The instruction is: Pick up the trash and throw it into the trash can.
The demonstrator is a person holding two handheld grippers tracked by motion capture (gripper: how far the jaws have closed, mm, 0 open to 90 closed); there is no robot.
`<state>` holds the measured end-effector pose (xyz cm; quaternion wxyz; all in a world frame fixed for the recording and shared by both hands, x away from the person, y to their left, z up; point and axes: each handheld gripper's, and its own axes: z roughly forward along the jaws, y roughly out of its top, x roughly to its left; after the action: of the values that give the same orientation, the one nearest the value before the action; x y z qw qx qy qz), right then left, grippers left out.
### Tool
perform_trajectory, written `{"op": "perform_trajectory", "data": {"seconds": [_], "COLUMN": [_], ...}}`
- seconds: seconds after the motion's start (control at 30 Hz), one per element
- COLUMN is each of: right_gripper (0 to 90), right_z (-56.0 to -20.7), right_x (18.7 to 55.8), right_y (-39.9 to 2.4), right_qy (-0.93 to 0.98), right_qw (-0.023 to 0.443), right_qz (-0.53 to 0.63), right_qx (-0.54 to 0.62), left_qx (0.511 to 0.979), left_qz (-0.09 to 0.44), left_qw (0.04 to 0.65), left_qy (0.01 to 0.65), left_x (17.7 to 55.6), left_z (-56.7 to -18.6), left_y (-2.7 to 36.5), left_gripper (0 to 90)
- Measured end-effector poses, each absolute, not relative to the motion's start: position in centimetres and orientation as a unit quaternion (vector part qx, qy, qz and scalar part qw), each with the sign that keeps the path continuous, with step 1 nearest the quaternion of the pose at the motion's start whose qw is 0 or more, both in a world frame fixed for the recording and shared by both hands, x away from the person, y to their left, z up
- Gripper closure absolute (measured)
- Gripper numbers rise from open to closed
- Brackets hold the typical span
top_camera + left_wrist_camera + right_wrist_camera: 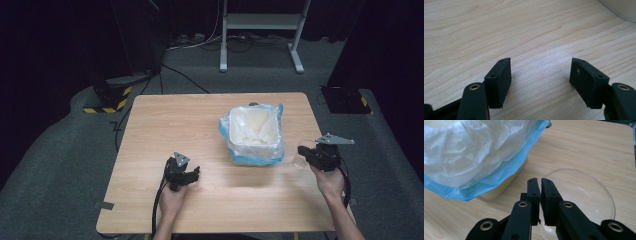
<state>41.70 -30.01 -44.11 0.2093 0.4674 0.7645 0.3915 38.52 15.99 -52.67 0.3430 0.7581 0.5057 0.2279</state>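
Observation:
A clear round dish (584,195) lies near the table's right edge, just right of a pale bin (253,135) lined with a blue and white bag (474,157). My right gripper (540,181) is shut on the dish's near-left rim, which runs between the two pads. From above, the dish (298,161) shows as a faint ring at the tip of the right gripper (304,152). My left gripper (192,175) rests low over the front middle of the table. Its jaws (540,67) stand wide open with only bare wood between them.
The wooden table (165,125) has bare wood across its left half and front. A corner of the bin (621,8) shows at the upper right of the left gripper view. Beyond the table are a white stand (260,30) and cables on the grey floor.

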Motion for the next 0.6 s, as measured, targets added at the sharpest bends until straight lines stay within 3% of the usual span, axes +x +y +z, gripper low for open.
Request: {"op": "perform_trajectory", "data": {"seconds": [0.6], "right_gripper": [86.2], "right_z": [-41.1], "right_x": [40.9], "right_y": [-29.0], "right_qy": [0.775], "right_qw": [0.23], "right_qz": [0.397], "right_qx": [0.435], "left_qx": [0.758], "left_qz": [0.228], "left_qw": [0.343], "left_qy": [0.506], "left_x": [38.5], "left_z": [-52.7], "left_y": [16.0], "left_gripper": [33.5]}}
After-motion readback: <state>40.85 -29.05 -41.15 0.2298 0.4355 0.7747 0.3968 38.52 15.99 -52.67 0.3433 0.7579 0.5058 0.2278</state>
